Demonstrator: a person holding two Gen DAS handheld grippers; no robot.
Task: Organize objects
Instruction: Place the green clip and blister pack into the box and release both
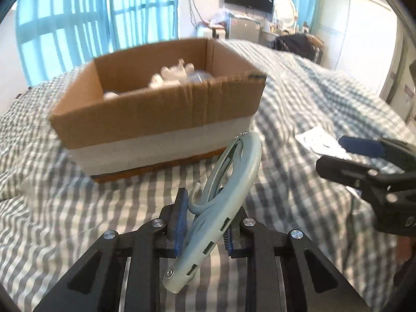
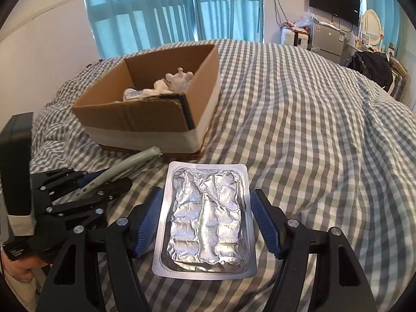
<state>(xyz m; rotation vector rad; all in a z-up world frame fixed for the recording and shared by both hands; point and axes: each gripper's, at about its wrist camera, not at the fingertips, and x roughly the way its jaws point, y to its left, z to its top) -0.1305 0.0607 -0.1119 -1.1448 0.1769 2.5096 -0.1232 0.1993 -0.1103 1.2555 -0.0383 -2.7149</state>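
My left gripper (image 1: 205,223) is shut on a pale grey plastic tool (image 1: 228,189) with curved handles and holds it above the bed, just in front of the cardboard box (image 1: 161,109). The tool also shows in the right wrist view (image 2: 124,169), held in the left gripper (image 2: 104,182). My right gripper (image 2: 206,221) is open, its blue pads on either side of a silver foil blister pack (image 2: 205,221) that lies flat on the bed. The right gripper shows at the right edge of the left wrist view (image 1: 345,153). The box (image 2: 145,119) holds white items (image 2: 176,80).
The grey-and-white checked bedcover (image 2: 312,143) spreads around the box. A white paper sheet (image 1: 317,140) lies on it at the right. A TV (image 2: 334,1), a small fridge (image 2: 326,39) and a dark bag (image 2: 369,65) stand beyond the bed.
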